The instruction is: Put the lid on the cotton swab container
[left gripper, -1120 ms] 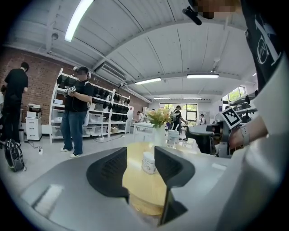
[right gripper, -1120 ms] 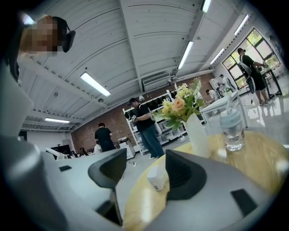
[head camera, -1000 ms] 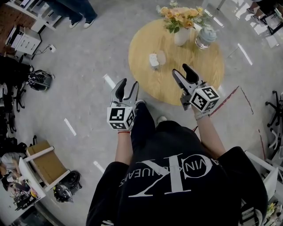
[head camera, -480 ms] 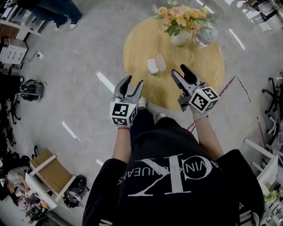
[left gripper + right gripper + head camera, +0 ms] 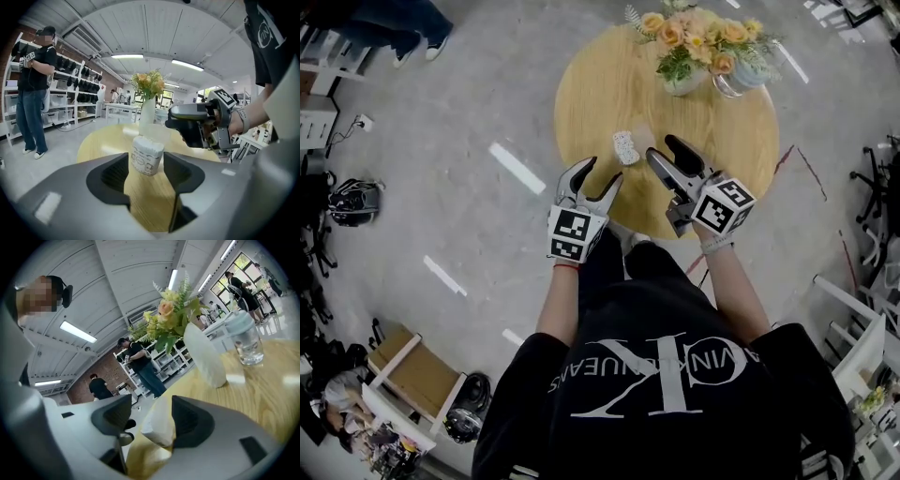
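- Cotton swab container (image 5: 625,147) upright on the round wooden table (image 5: 600,84), near the table's edge, lid off, bumpy white top uncovered.
- Straight ahead of the left gripper (image 5: 599,176), just beyond its fingertips and in line with the gap between the jaws; not touched by them.
- Clear lid (image 5: 153,132) on the table right behind the container as seen from the left gripper, close beside it, nearer to the right gripper.
- Left gripper jaws spread wide, just been opening further, with only bare table top between the pads.
- Right gripper (image 5: 667,150) to the right of the left one, low over the table, pointing towards the container and lid.
- Right gripper jaws also apart; in the right gripper view a pale blurred thing in the gap, close to the right jaw and well clear of the left one. Cannot tell whether lid or container, nor whether touching the jaw.
- White vase (image 5: 684,82) with orange and cream flowers (image 5: 694,37) farther ahead of both grippers, at the far side of the table.
- Glass jar (image 5: 741,75) with a pale lid just to the right of the vase.
- Person (image 5: 33,89) standing by shelves, far off to the left of the left gripper; grey floor around the table.
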Demonstrator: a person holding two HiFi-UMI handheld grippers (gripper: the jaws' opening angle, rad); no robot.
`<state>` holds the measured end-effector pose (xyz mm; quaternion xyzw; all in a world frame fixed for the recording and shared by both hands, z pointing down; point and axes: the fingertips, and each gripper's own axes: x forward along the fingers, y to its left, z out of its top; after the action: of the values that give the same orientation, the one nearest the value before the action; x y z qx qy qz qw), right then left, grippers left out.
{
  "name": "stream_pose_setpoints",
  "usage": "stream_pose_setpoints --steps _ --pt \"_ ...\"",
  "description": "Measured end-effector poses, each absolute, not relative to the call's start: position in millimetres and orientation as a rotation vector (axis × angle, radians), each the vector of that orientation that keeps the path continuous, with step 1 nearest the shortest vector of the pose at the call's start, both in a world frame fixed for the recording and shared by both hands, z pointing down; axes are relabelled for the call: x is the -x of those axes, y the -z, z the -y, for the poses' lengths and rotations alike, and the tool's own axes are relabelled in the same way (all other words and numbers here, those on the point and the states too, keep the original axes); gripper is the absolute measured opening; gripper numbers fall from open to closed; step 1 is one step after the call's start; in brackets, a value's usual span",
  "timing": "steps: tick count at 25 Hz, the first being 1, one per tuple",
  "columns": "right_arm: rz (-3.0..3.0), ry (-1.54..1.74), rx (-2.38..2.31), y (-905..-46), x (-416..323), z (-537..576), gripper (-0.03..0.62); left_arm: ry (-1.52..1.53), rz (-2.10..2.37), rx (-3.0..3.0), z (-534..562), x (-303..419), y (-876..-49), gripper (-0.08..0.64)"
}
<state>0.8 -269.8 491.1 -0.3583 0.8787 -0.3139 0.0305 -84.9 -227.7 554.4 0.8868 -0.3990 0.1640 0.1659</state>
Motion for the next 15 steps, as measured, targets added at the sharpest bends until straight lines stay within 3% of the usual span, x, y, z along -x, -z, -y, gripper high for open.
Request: stream_pose_setpoints --steps 15 --pt "-2.760 1.029 0.924 -493 45 262 0.236 -0.555 0.994 -2.589 230 54 -579 0.222"
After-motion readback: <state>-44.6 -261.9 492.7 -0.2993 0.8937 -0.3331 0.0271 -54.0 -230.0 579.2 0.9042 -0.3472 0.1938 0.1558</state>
